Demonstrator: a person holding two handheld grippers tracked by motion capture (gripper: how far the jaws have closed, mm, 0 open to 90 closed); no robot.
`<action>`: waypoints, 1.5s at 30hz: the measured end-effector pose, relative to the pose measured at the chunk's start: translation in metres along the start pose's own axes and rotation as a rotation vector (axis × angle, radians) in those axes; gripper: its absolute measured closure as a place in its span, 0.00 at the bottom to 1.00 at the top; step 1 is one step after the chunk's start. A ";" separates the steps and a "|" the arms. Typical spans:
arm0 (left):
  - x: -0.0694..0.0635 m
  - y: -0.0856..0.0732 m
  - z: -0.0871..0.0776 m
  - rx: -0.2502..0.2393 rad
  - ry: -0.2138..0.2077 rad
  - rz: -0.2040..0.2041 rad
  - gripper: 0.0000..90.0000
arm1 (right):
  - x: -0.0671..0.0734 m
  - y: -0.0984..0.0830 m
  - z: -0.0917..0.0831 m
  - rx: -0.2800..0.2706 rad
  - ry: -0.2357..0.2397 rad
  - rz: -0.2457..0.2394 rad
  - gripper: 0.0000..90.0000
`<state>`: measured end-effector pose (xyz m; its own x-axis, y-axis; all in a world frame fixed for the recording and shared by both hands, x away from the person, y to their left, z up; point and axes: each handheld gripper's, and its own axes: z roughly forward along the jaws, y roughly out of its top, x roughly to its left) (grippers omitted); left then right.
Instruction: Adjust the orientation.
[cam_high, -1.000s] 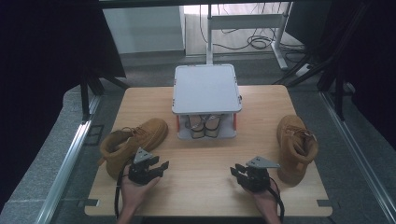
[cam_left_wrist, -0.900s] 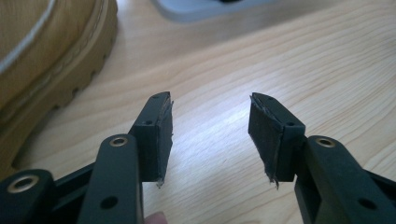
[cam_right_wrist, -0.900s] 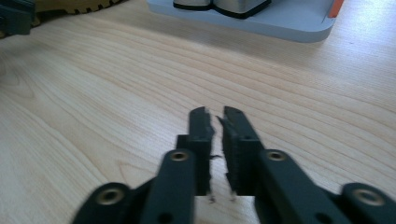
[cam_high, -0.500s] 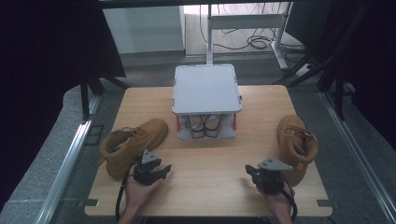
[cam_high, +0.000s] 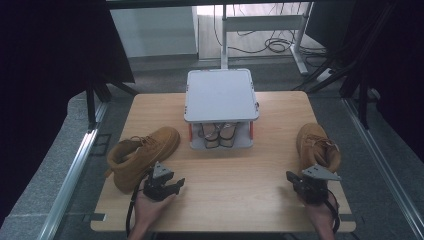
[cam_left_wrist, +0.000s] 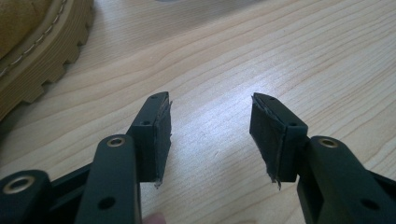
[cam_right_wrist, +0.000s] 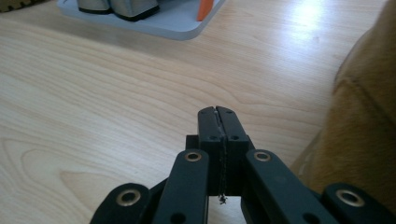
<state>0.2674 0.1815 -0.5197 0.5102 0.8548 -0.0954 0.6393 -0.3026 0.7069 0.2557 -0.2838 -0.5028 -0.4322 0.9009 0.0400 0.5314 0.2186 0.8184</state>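
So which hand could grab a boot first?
Probably the left: its tool is open beside the left boot. The right tool sits beside the right boot, but it is shut with nothing in it.

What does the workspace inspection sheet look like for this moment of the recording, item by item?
Surface: wooden table, bare between the things.
Job's things: left boot lying on its side by the left gripper; right boot upright beside the right gripper.
Clutter: grey two-tier rack at the middle back, a pair of shoes on its lower shelf.
Grippers: left open, nothing between its fingers; right shut, empty, its jaws having just closed.
Cables: one trails from the left gripper; more on the floor beyond the table.
Surroundings: dark curtains, metal desk frame behind.
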 end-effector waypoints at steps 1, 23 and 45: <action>0.001 0.000 -0.001 0.000 -0.001 -0.004 0.54 | -0.002 0.000 0.000 -0.002 -0.001 0.001 1.00; 0.005 -0.003 -0.005 -0.001 -0.024 -0.029 0.52 | -0.012 -0.002 -0.009 -0.007 -0.113 -0.011 1.00; 0.011 -0.005 -0.008 -0.009 -0.017 -0.042 0.51 | -0.015 -0.014 -0.029 -0.003 -0.143 0.016 1.00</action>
<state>0.2654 0.1955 -0.5187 0.4931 0.8591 -0.1369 0.6552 -0.2633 0.7081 0.2331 -0.3109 -0.4986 -0.3153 0.9486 -0.0287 0.5351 0.2027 0.8201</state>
